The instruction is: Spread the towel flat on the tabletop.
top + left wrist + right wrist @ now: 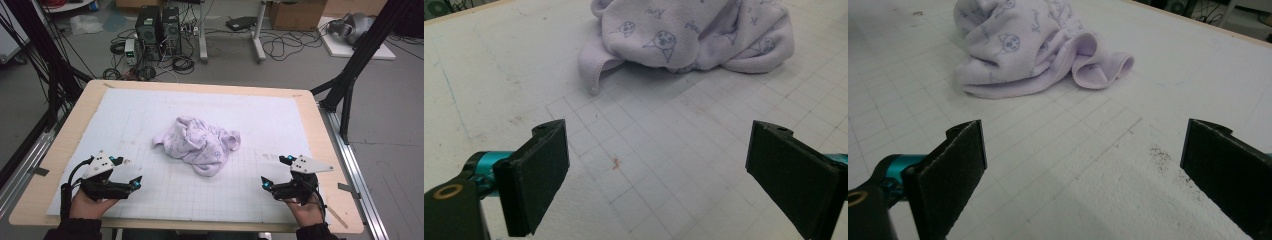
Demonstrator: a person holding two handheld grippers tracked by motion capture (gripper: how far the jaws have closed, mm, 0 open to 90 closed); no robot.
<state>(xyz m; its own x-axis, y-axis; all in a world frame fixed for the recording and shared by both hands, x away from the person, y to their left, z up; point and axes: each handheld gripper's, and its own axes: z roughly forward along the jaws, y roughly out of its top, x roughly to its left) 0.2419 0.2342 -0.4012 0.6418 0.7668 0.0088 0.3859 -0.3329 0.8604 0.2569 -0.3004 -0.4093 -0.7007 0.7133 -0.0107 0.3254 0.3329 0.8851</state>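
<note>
A crumpled pale lilac cloth [199, 144] with small printed faces lies bunched in the middle of the white gridded mat [150, 115]. My left gripper [136, 181] rests near the mat's front left, open, its jaws spread wide over bare mat with nothing between them. The cloth [689, 35] lies well ahead of it in the left gripper view. At the front right, my right gripper [264, 183] is also open and holds nothing. In the right gripper view the cloth [1033, 45] lies ahead and to the left, with a folded hem curling toward me.
The mat covers a wooden table [320, 130]. Black frame struts [350, 75] stand at both sides of the table. Beyond the far edge, computers [157, 30] and cables sit on the floor. A small red speck [615, 162] marks the mat.
</note>
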